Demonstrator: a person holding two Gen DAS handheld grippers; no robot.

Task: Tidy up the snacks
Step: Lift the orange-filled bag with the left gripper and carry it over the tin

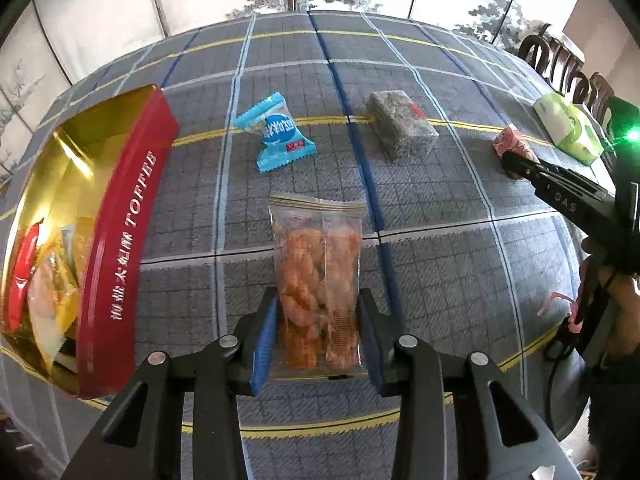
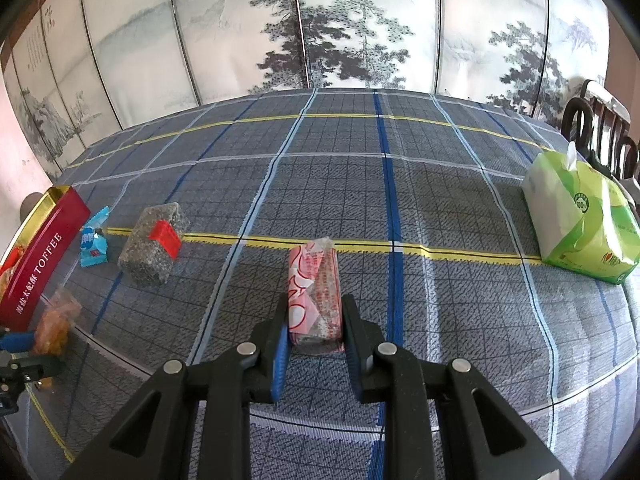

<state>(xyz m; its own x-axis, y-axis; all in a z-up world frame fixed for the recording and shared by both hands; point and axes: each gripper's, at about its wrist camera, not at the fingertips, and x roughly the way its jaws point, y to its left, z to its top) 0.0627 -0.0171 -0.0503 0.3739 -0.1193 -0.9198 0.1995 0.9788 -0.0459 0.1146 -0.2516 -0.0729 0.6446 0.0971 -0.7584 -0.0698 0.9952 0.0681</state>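
A clear bag of orange snacks [image 1: 318,248] has its lower part between the blue pads of my left gripper [image 1: 319,296], which press on both of its sides. To its left stands an open red toffee tin [image 1: 120,248] with wrapped snacks inside. A blue candy packet [image 1: 280,136] and a grey speckled bar [image 1: 400,126] lie farther back on the tablecloth. My right gripper [image 2: 314,300] is shut on a pink-and-white wrapped bar [image 2: 314,276] resting on the cloth. The right wrist view also shows the tin [image 2: 40,256] and the orange bag [image 2: 56,324] at far left.
A green tissue pack [image 2: 580,224] sits at the right of the table, with a dark wooden chair [image 2: 600,128] behind it. A folding screen painted with trees stands beyond the table's far edge. A hand holds the right gripper's handle [image 1: 612,300].
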